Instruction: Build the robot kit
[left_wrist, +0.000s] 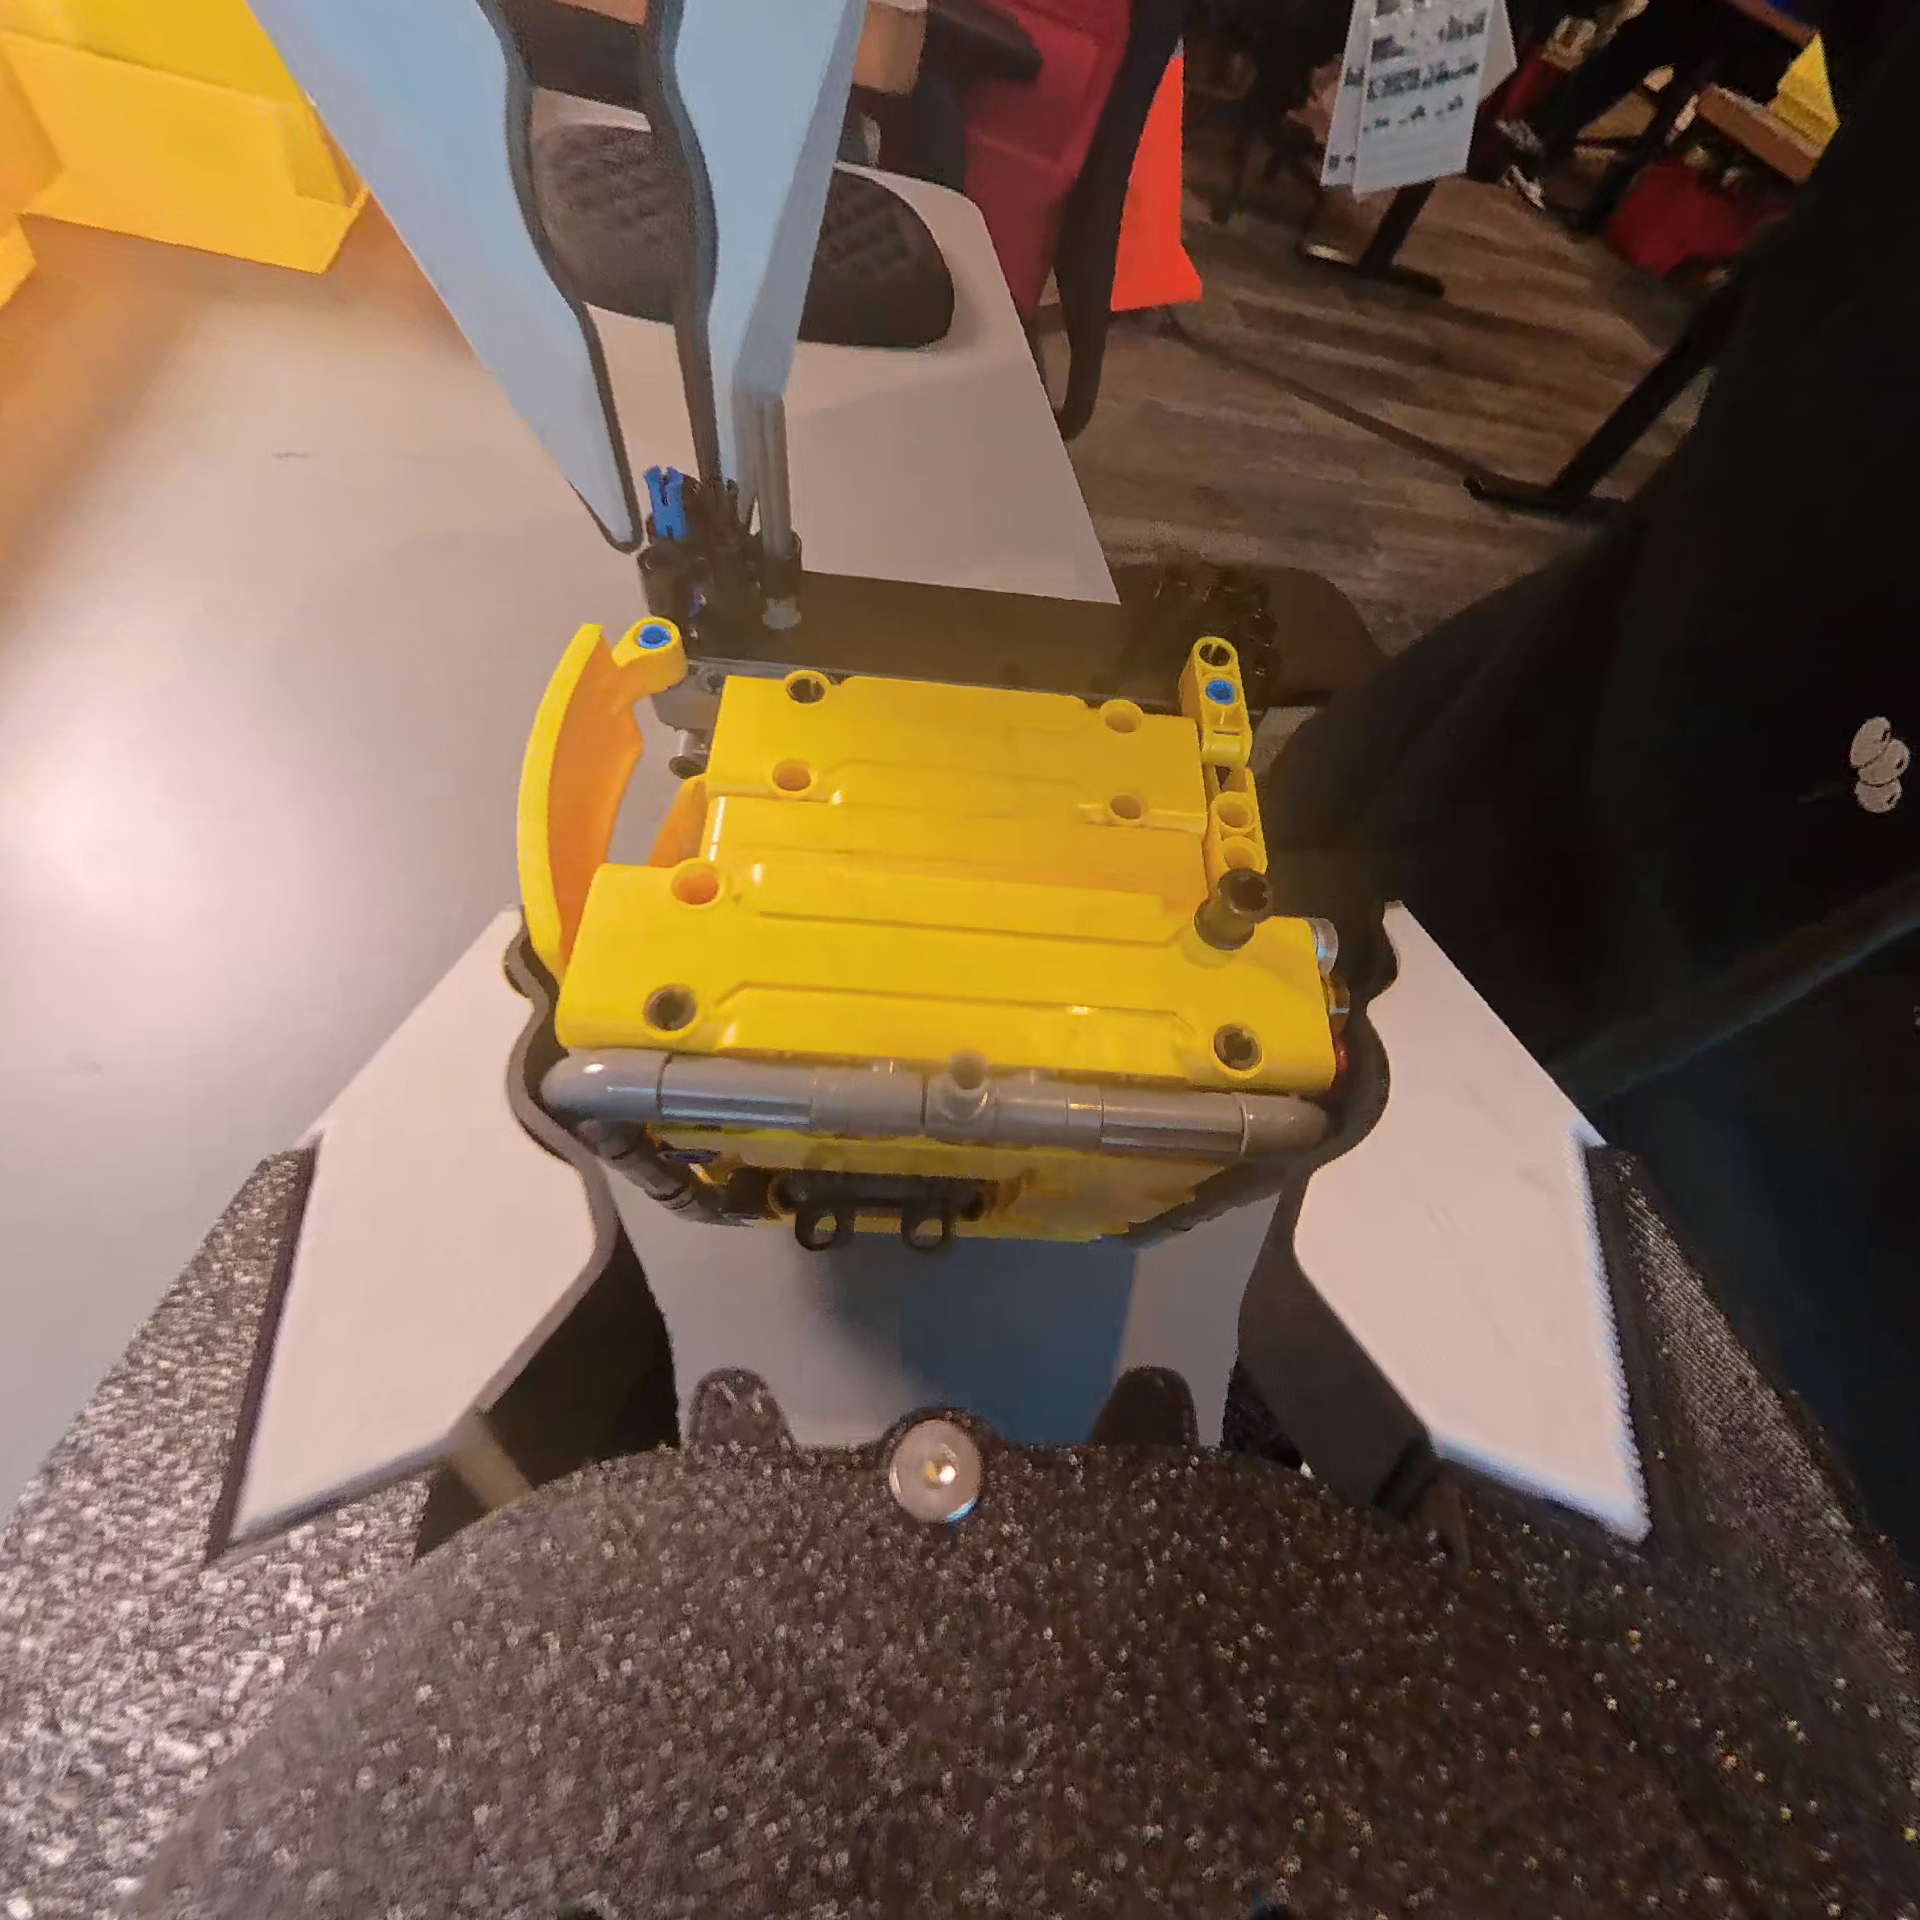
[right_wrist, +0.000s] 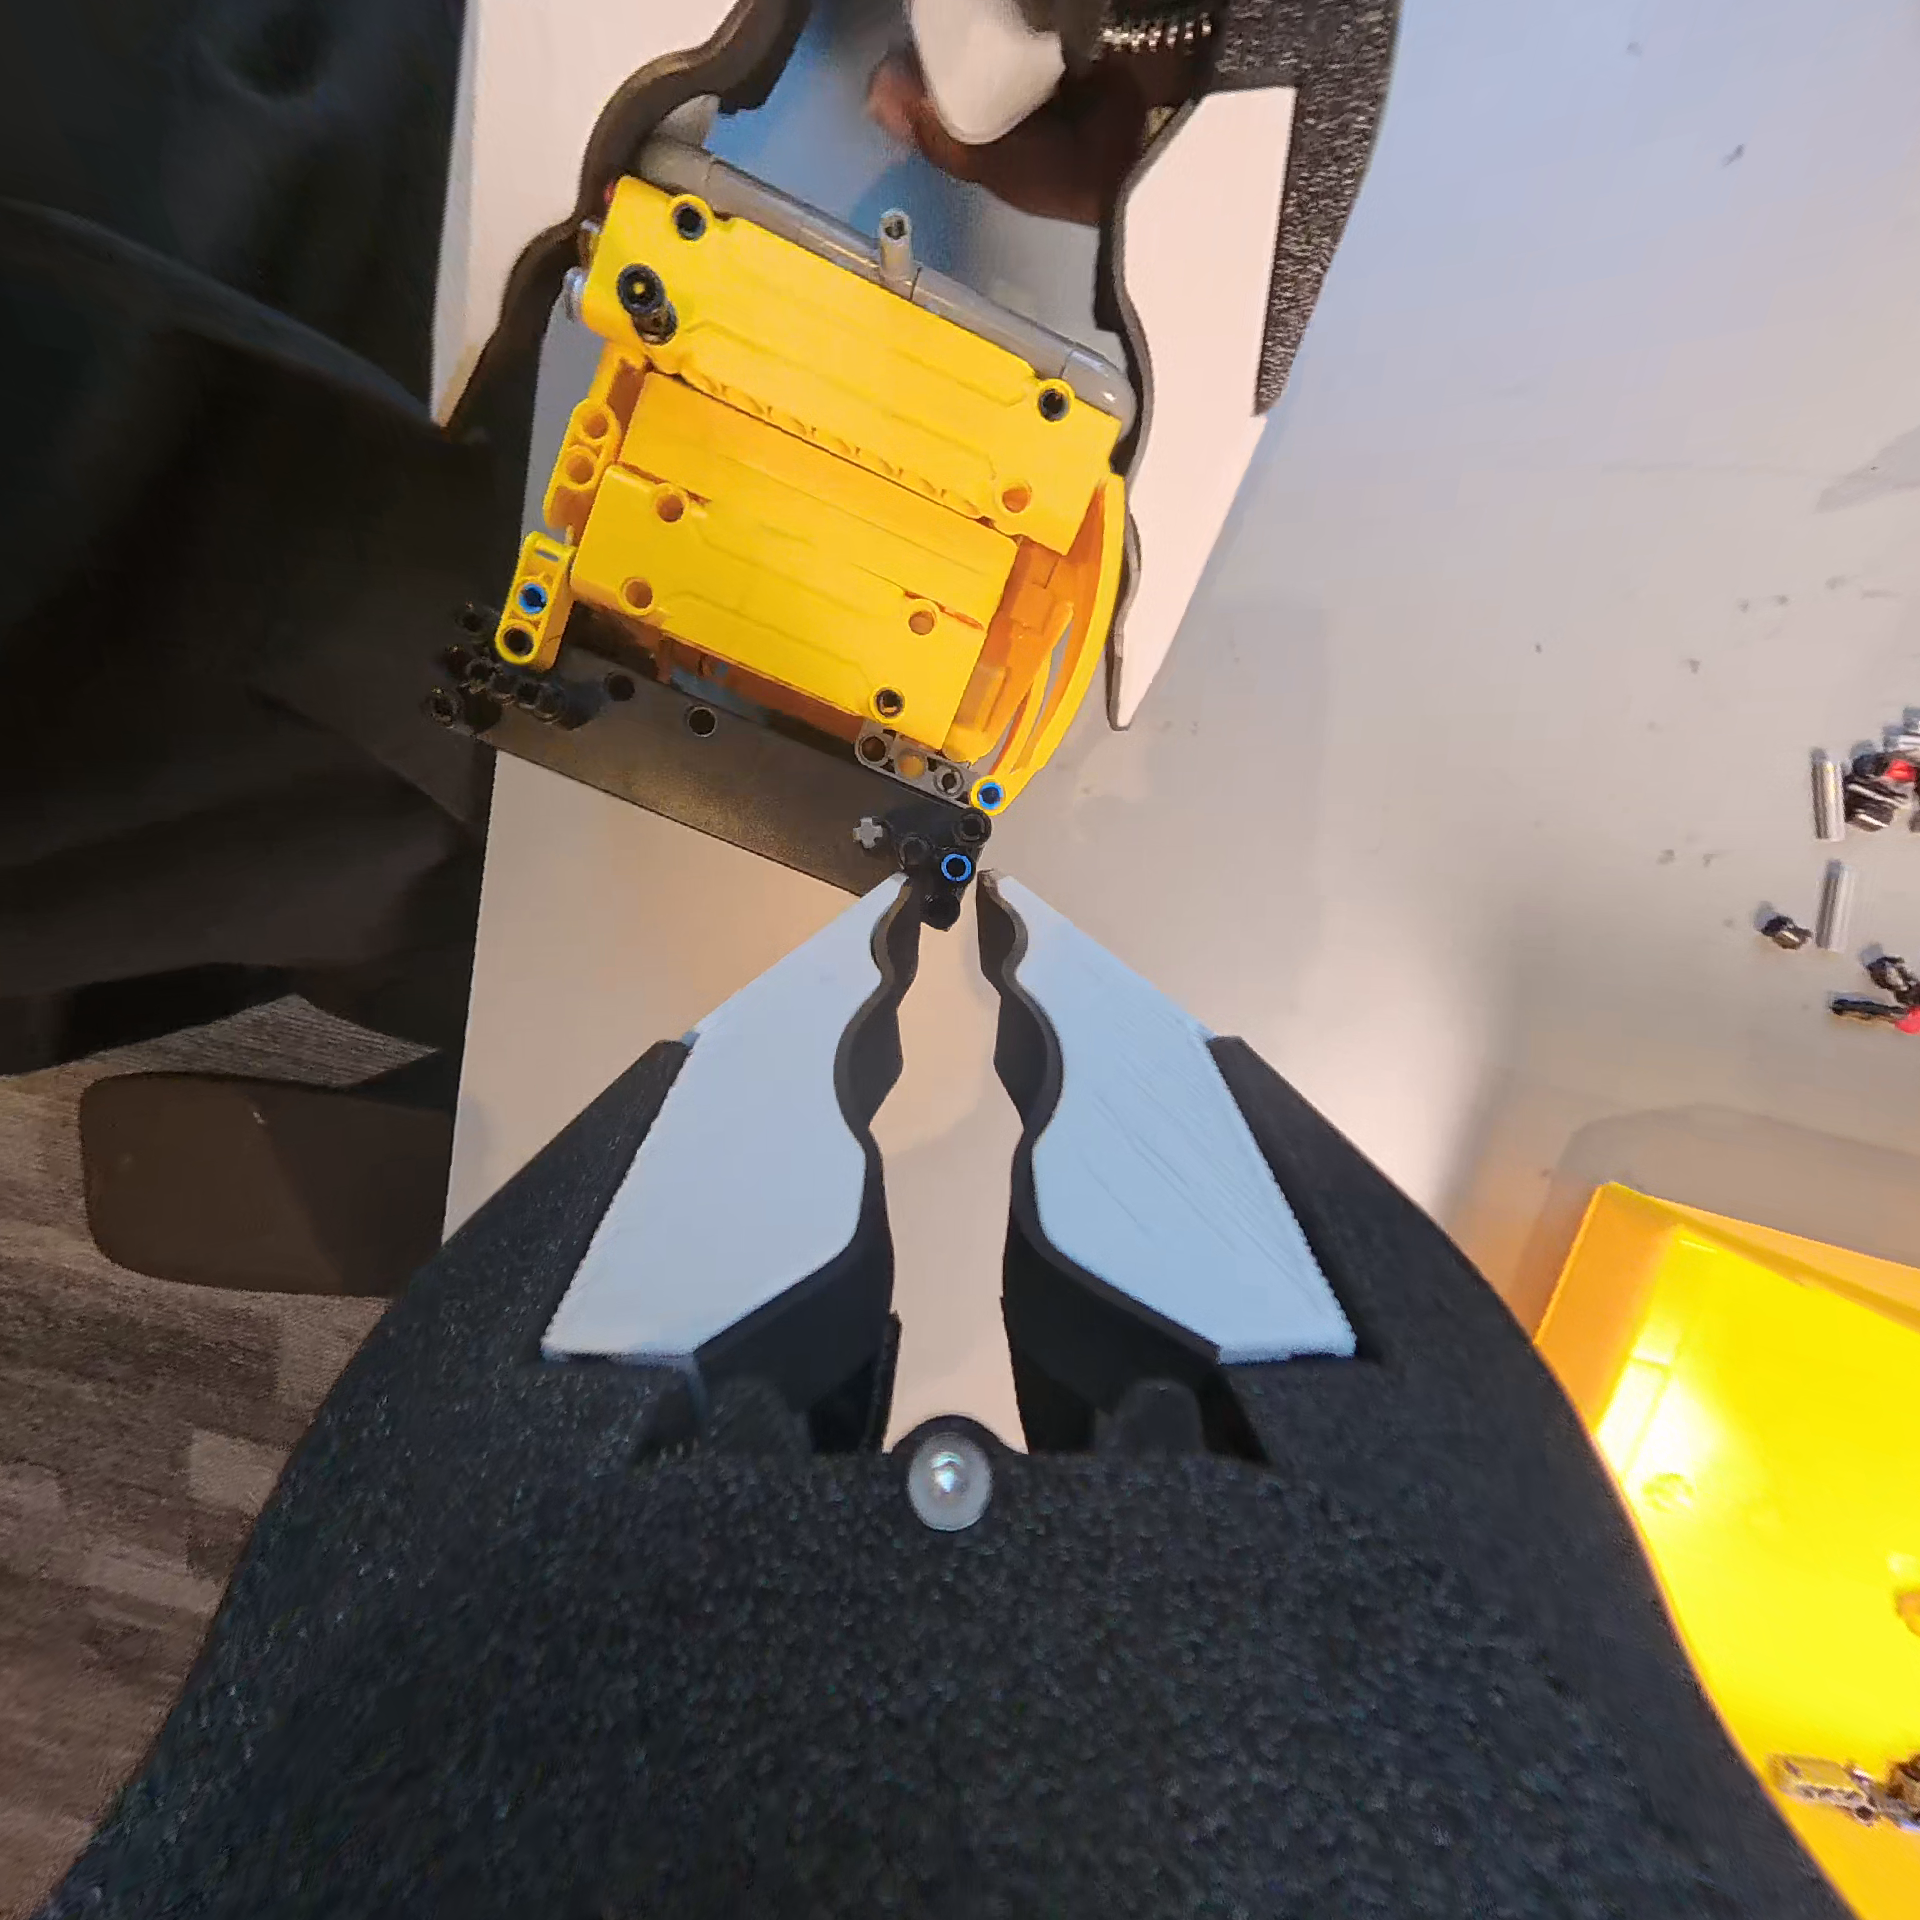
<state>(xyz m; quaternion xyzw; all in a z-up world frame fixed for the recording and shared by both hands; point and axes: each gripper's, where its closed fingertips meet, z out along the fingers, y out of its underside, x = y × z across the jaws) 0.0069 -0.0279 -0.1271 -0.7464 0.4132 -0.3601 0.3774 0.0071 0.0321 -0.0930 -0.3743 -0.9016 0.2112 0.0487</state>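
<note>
Yellow brick model (left_wrist: 935, 935) clamped in left claw (left_wrist: 940, 1049) above white worktop (left_wrist: 208, 727); right claw (right_wrist: 940, 883) nearly closed, pinching its black connector corner (right_wrist: 940, 852).

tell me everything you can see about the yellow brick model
The yellow brick model is a blocky plastic assembly of ribbed yellow panels with pin holes, a curved yellow panel on one side, a grey tube along one end and a black plate with black connectors at the other. The left gripper is closed on its tube end, holding it above the white table. The right gripper pinches a small black connector with a blue pin at the plate's corner.
</note>
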